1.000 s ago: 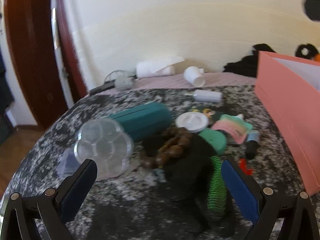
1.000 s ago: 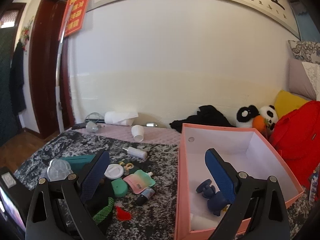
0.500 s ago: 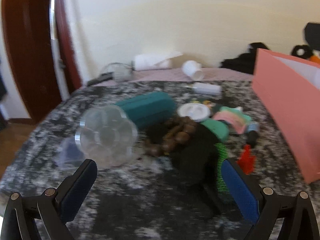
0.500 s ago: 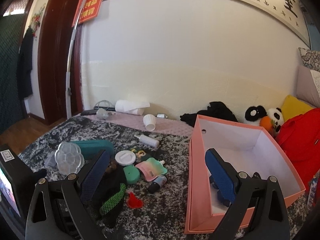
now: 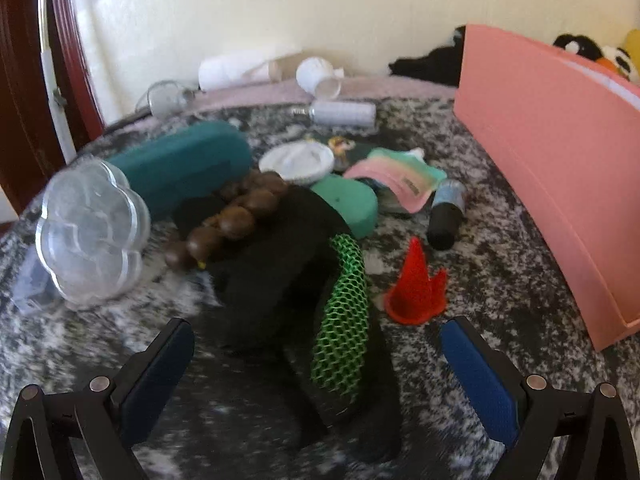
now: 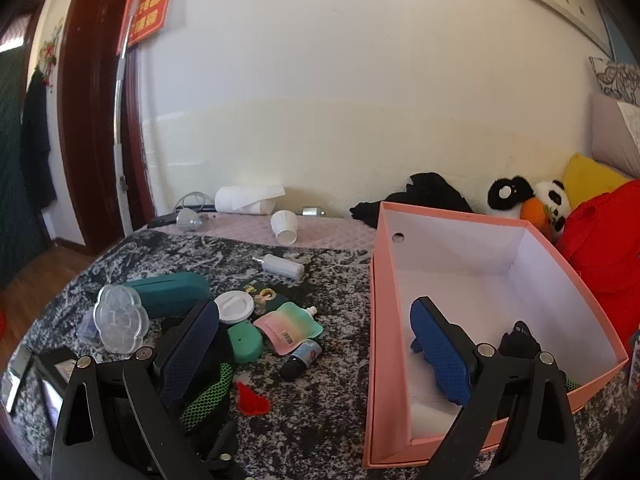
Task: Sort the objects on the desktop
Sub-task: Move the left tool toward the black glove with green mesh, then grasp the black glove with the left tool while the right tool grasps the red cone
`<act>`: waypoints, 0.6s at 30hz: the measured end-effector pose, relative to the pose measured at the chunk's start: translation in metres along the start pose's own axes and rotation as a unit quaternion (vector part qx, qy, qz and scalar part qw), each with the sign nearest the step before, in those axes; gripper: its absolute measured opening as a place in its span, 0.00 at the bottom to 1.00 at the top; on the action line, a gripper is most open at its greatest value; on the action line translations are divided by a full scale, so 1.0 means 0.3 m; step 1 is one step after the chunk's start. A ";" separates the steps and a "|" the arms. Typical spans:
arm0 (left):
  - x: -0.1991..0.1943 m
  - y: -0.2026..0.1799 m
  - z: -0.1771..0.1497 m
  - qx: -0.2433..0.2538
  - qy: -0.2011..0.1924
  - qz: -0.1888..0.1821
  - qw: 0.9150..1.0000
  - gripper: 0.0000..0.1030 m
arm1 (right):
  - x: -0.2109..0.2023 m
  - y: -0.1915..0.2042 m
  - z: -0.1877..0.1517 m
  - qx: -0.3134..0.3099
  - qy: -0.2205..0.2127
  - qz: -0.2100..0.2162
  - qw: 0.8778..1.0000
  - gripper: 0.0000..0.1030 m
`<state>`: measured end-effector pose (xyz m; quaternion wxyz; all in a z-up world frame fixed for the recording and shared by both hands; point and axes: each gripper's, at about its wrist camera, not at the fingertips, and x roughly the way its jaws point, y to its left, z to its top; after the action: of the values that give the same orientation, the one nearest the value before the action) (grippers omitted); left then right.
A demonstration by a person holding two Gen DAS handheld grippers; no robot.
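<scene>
My left gripper [image 5: 320, 364] is open, low over the mottled tabletop, just in front of a black item with a green mesh strip [image 5: 344, 320]. A red cone-shaped piece [image 5: 416, 284] stands to that item's right. Behind lie a wooden bead bracelet [image 5: 232, 220], a clear flower-shaped box [image 5: 88, 232], a teal case [image 5: 180, 164], a white lid [image 5: 298, 158], a green oval case [image 5: 348, 204], a pink-green pouch [image 5: 396, 178] and a small dark bottle [image 5: 446, 216]. The pink box [image 6: 384, 300] stands open on the right. My right gripper [image 6: 316, 352] hangs open and empty near its left wall.
A white bottle [image 6: 282, 266], a tipped paper cup [image 6: 284, 226] and a paper roll [image 6: 246, 200] lie toward the wall. A black object [image 6: 518, 340] sits in the box behind my right finger. Plush panda [image 6: 520, 196] and cushions are at far right. A door frame [image 6: 80, 128] is left.
My left gripper has moved forward and down, so the black and green item and the red piece are much closer. The right view has shifted slightly toward the table; both stay open.
</scene>
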<state>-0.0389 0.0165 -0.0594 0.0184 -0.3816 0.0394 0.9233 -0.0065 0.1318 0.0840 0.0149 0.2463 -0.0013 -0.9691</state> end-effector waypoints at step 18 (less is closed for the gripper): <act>-0.005 0.039 -0.018 -0.012 0.012 -0.013 1.000 0.13 | -0.023 -0.070 0.020 0.036 0.001 0.012 0.999 0.95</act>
<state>-0.0349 0.0044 -0.0615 0.0252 -0.3929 0.0236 0.9190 -0.0040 0.1530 0.0924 0.0175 0.2475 -0.0387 -0.9680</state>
